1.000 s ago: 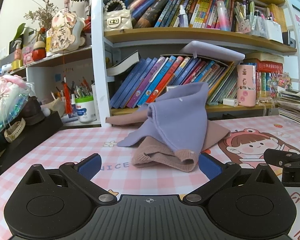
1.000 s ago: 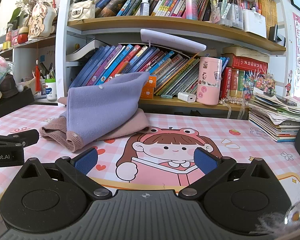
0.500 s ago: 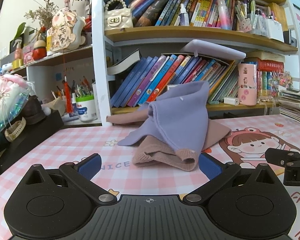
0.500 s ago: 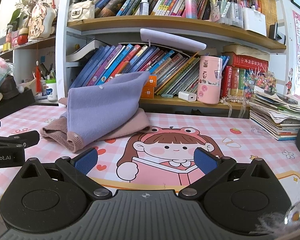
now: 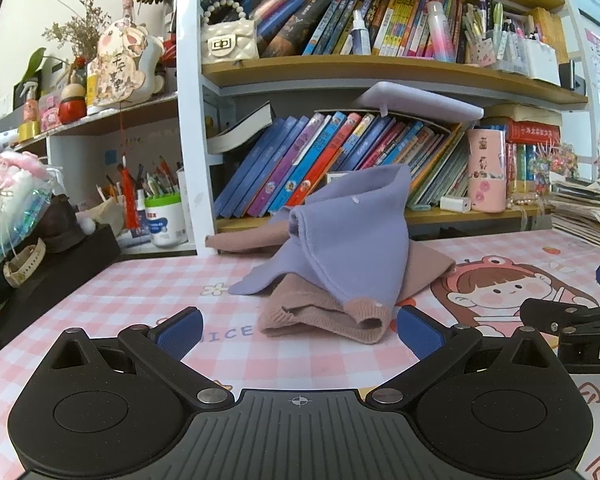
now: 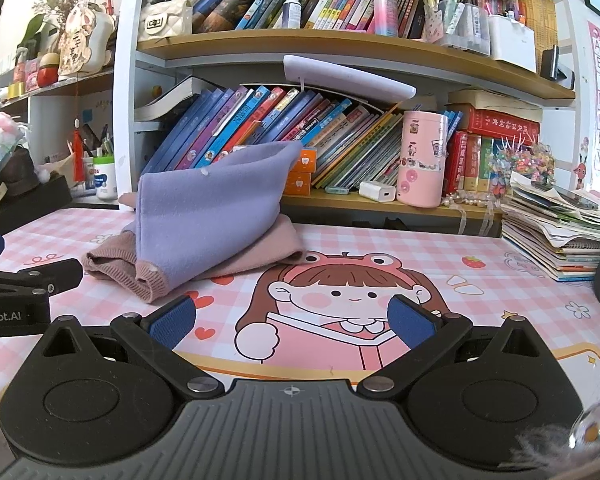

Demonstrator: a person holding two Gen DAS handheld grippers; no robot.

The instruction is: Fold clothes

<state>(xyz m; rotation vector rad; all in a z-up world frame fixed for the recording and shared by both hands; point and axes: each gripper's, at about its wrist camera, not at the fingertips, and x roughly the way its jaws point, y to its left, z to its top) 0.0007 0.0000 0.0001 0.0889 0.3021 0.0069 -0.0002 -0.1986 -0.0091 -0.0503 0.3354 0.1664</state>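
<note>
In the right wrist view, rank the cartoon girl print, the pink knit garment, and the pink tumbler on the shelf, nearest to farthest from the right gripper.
From the right gripper:
1. cartoon girl print, on the mat directly ahead.
2. pink knit garment, ahead to the left, under purple cloth.
3. pink tumbler, on the back shelf, right of centre.

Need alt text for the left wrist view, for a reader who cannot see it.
A crumpled lilac fleece cloth lies draped over a dusty-pink knit garment on a pink checked desk mat, ahead of the open left gripper, which holds nothing. A crowded bookshelf stands behind.
</note>
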